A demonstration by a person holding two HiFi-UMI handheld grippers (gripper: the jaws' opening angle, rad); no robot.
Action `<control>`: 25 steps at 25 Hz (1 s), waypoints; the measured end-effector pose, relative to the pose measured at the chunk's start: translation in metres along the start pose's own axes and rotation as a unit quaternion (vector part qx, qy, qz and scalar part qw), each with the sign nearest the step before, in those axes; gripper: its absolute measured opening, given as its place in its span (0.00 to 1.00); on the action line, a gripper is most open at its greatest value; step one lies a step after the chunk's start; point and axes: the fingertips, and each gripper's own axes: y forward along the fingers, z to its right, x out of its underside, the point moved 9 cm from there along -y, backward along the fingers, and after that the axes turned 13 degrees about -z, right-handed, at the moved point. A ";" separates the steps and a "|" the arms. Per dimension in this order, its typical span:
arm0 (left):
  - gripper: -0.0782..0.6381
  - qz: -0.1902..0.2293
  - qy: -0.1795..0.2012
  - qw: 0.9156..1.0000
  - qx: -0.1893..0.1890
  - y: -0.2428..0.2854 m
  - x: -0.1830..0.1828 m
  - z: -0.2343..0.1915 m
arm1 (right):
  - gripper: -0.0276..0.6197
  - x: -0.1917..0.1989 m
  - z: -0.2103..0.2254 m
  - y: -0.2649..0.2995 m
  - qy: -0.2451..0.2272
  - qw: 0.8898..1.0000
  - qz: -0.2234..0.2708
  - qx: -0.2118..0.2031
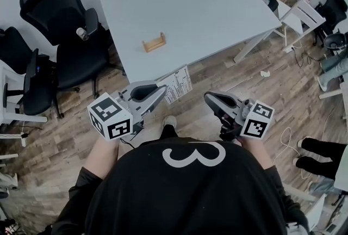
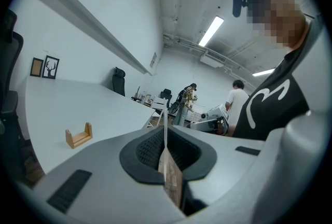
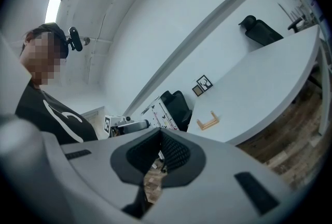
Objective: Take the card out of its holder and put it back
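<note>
My left claw pinches the white card and holds it on edge, short of the table's rim. My right claw is pressed together, empty. Beyond, the wooden holder stands empty on the grey table.
</note>
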 end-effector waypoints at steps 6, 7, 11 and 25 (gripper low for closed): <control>0.14 0.000 0.006 1.000 0.006 -0.003 -0.013 -0.034 | 0.06 -0.013 0.013 0.020 0.012 1.000 0.000 0.008; 0.14 0.000 0.008 1.000 0.006 -0.003 -0.015 -0.040 | 0.06 -0.015 0.016 0.023 0.014 1.000 0.000 0.009; 0.14 -0.001 0.012 1.000 0.002 -0.002 -0.024 -0.065 | 0.06 -0.024 0.030 0.035 0.018 1.000 0.000 0.012; 0.14 -0.012 0.042 0.999 -0.006 0.003 -0.061 -0.153 | 0.06 -0.060 0.068 0.077 0.032 0.999 0.000 0.029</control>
